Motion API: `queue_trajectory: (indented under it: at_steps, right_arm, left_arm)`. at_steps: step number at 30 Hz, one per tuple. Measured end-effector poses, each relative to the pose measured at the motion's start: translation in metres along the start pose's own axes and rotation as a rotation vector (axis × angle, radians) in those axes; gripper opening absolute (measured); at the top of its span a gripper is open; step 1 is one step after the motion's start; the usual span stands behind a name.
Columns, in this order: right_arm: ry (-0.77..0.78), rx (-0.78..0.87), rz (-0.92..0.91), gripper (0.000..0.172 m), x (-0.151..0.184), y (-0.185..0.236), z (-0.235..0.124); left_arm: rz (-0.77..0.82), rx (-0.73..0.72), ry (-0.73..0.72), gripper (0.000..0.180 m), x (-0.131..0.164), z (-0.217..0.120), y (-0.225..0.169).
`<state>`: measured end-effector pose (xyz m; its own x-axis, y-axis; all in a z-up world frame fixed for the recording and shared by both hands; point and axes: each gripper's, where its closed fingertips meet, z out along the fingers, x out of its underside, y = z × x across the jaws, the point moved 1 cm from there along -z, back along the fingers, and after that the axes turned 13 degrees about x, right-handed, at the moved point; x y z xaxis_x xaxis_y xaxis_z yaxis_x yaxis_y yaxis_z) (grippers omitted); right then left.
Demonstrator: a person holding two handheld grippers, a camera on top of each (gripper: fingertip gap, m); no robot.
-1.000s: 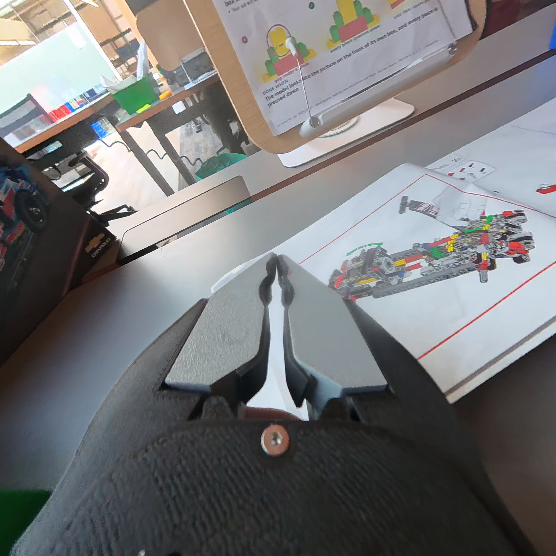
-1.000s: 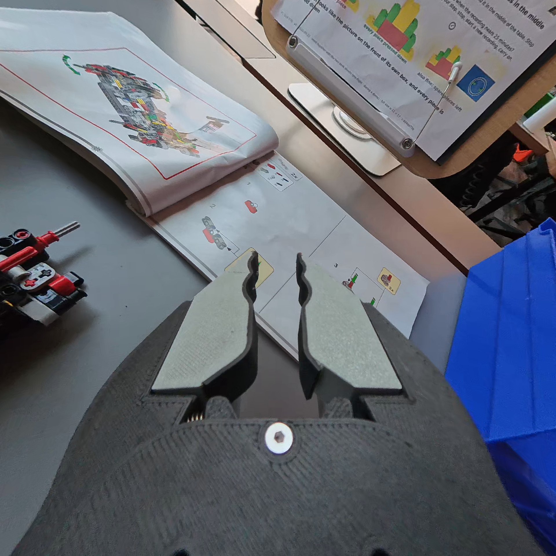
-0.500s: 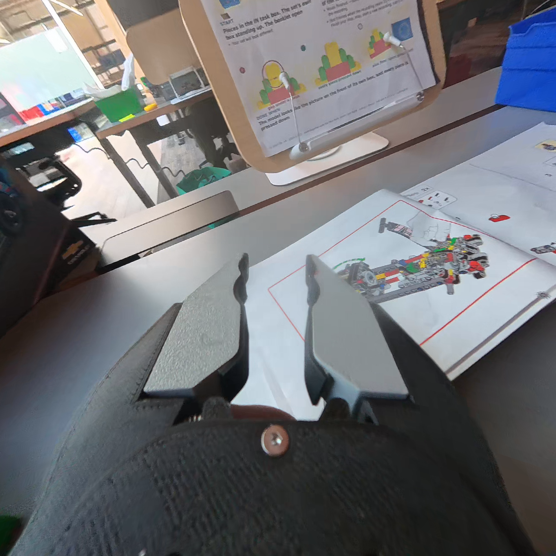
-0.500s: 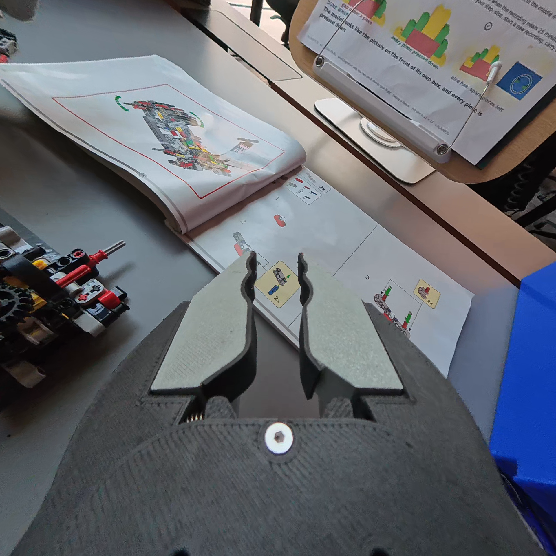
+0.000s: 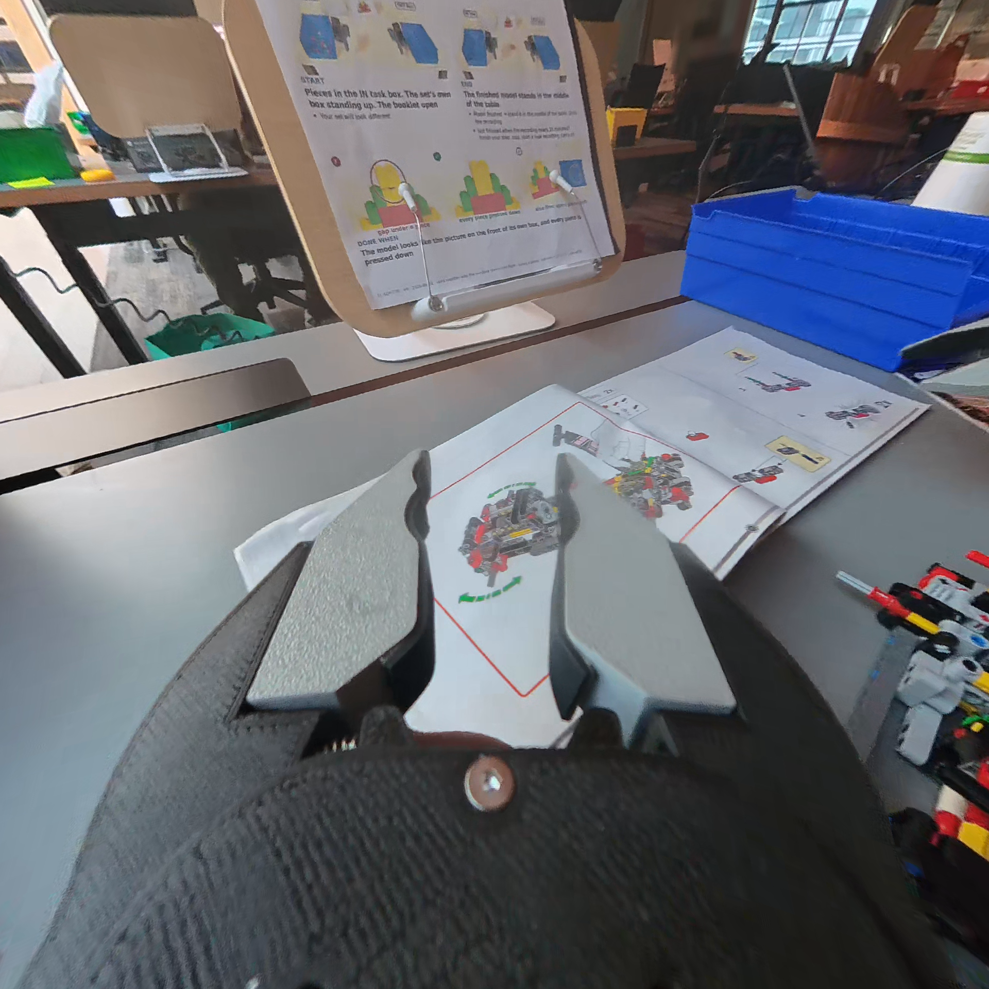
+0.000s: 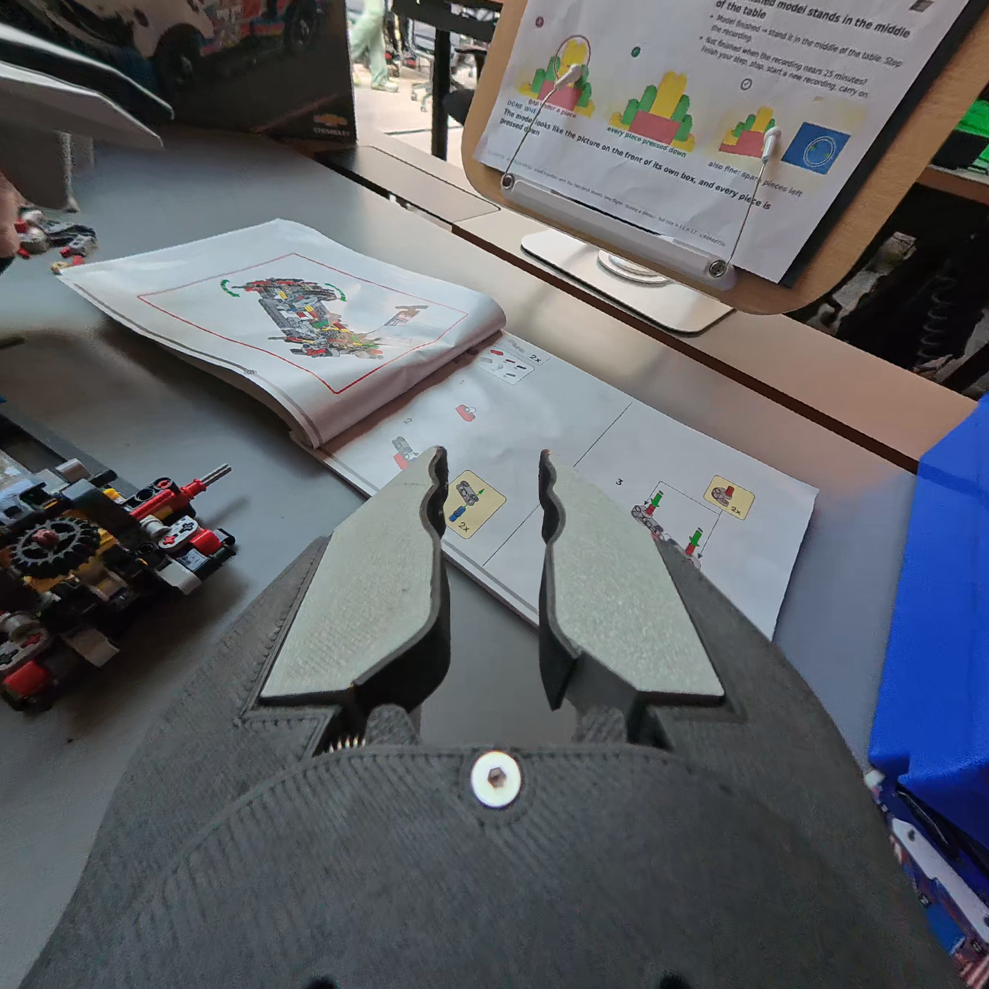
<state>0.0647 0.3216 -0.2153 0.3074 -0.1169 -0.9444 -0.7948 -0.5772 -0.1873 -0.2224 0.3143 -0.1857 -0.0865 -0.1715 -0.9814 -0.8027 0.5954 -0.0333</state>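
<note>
the brick model [image 5: 942, 674] runs off the frame's right edge; the blue bin [image 6: 942, 615] is cropped too.

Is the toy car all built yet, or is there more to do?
Not finished. A partly built brick model sits on the grey table, and loose pieces still lie at the far edge. The instruction booklet lies open mid-way. Nothing is in hand: the left gripper and right gripper both hover over the booklet, jaws open and bare.

Daylit workshop: grey table [image 5: 134, 535], wooden desks [image 5: 107, 187] behind, cluttered benches under a far window [image 5: 803, 27].
</note>
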Motion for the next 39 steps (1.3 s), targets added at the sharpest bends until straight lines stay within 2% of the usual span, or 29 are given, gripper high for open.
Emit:
queue_trajectory:
  at_steps: [6,8,12,14,17,24,27,30,39]
  right_arm:
    - [-0.038,-0.069,0.074,0.036,0.003,-0.004,-0.005]
    - [-0.043,-0.092,0.100,0.031,0.003,-0.005,-0.005]
    - [-0.037,-0.134,0.125,0.033,0.003,-0.001,-0.005]
    - [-0.015,-0.164,0.119,0.033,0.004,0.005,-0.006]
    - [-0.014,-0.192,0.099,0.031,0.003,0.013,-0.007]
    - [-0.011,-0.204,0.100,0.027,0.004,0.016,-0.006]
    - [-0.018,-0.213,0.118,0.022,0.002,0.015,-0.008]
    - [-0.013,-0.263,0.124,0.003,0.003,0.021,-0.011]
    - [0.000,-0.269,0.076,0.006,0.008,0.027,-0.008]
  left_arm:
    - [0.007,0.002,-0.007,0.043,-0.009,-0.022,-0.002]
    - [0.005,0.006,0.032,0.041,-0.004,-0.035,-0.005]
    - [0.034,-0.029,0.113,0.037,0.008,-0.068,-0.008]
    - [0.053,-0.076,0.129,0.035,0.005,-0.091,-0.005]
    - [0.005,-0.078,0.151,0.037,0.003,-0.121,-0.007]
    - [0.002,-0.115,0.430,0.040,0.058,-0.158,-0.014]
    - [-0.037,-0.095,0.433,0.039,0.065,-0.157,-0.017]
    - [-0.063,-0.080,0.350,0.042,0.054,-0.141,-0.015]
    - [0.056,-0.028,0.228,0.036,0.028,-0.052,-0.008]
